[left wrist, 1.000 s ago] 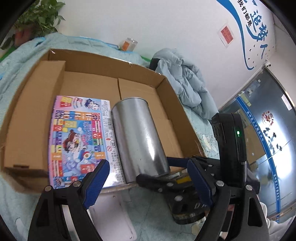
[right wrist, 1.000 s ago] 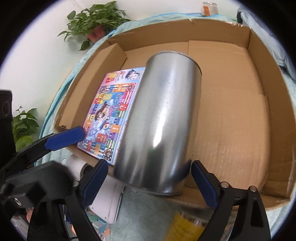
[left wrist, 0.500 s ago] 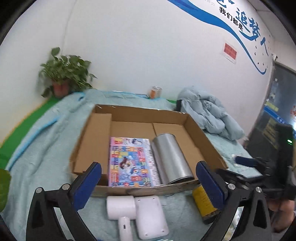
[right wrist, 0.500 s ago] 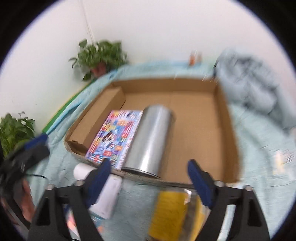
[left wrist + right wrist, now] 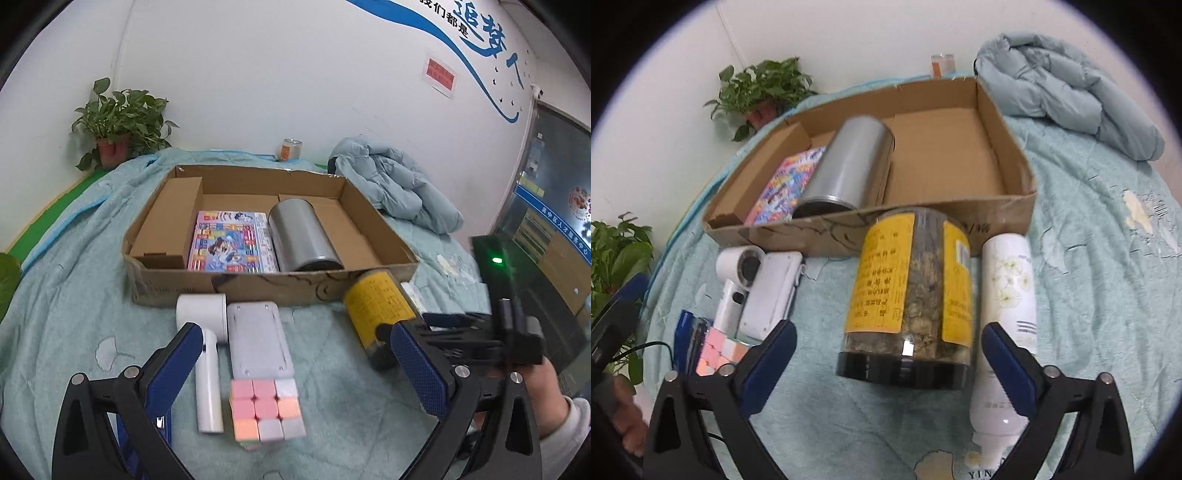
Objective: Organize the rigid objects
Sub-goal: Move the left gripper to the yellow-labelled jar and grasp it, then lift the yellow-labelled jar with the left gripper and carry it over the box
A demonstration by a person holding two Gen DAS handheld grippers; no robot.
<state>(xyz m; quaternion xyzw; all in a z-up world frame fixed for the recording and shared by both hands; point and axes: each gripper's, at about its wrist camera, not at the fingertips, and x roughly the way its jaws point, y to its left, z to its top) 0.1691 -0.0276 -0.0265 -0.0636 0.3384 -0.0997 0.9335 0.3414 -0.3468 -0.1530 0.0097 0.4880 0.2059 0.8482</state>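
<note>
Just outside the cardboard box (image 5: 1015, 201), on the bedspread (image 5: 1089, 295), the yellow-labelled jar (image 5: 908, 291) lies between the right gripper (image 5: 884, 363)'s open, empty fingers, which should probably straddle its middle squarely before closing.

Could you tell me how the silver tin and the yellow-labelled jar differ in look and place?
The silver tin lies inside the cardboard box beside the colourful book; the yellow-labelled jar lies outside it on the blue blanket. The tin is plain, opaque metal; the jar is clear with a dark lid, showing dried contents. Both are cylinders lying on their sides.
</note>
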